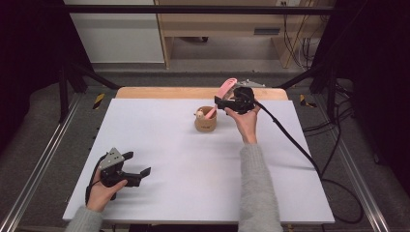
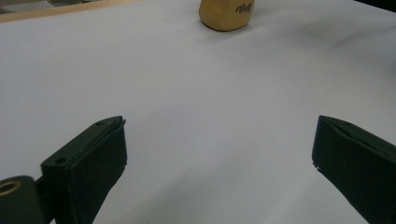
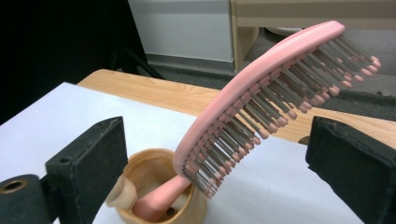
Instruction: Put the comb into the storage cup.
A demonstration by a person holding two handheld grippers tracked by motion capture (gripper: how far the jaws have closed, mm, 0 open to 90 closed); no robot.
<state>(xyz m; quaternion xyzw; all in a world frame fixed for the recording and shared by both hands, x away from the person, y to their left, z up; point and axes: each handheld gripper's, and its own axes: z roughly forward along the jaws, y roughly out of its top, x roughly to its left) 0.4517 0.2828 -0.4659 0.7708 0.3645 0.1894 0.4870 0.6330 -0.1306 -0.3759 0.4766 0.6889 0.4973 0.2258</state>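
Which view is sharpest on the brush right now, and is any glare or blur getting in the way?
Right gripper view: the pink hairbrush is crisp, its bristles distinct, no glare. High view: softer and small, brush and wooden cup lack detail; the surroundings are dark. Left gripper view: the white table cover is evenly lit, and the cup at the top edge is slightly soft.

Even overhead light, white counter [image 1: 159, 145] bright, surroundings dark. Soft shadows under forearms. High view soft; nearest tool parts blurred in both gripper views.
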